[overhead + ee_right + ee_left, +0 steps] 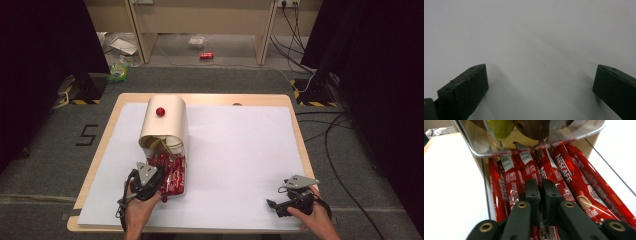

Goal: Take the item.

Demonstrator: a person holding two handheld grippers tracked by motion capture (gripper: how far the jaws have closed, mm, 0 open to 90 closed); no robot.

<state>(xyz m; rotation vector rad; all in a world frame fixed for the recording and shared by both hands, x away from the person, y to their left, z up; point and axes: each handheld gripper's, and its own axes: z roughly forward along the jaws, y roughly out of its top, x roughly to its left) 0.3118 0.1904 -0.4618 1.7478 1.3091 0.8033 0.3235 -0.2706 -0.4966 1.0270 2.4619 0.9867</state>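
At the dispenser's clear tray [181, 176], the left gripper [541, 195] pinches a coffee stick [537, 173] lying lengthwise along its jaws; the right gripper [540, 82], spread, idles well apart.

Wooden desk [210, 99], pale rim showing all round. A white sheet [235, 160] covers nearly the whole top. On the sheet, left of centre, sits a cream box [165, 122] with a red knob [160, 111], its clear drawer [172, 172] packed with red sachets [564, 175]. Right half of the sheet lies bare.
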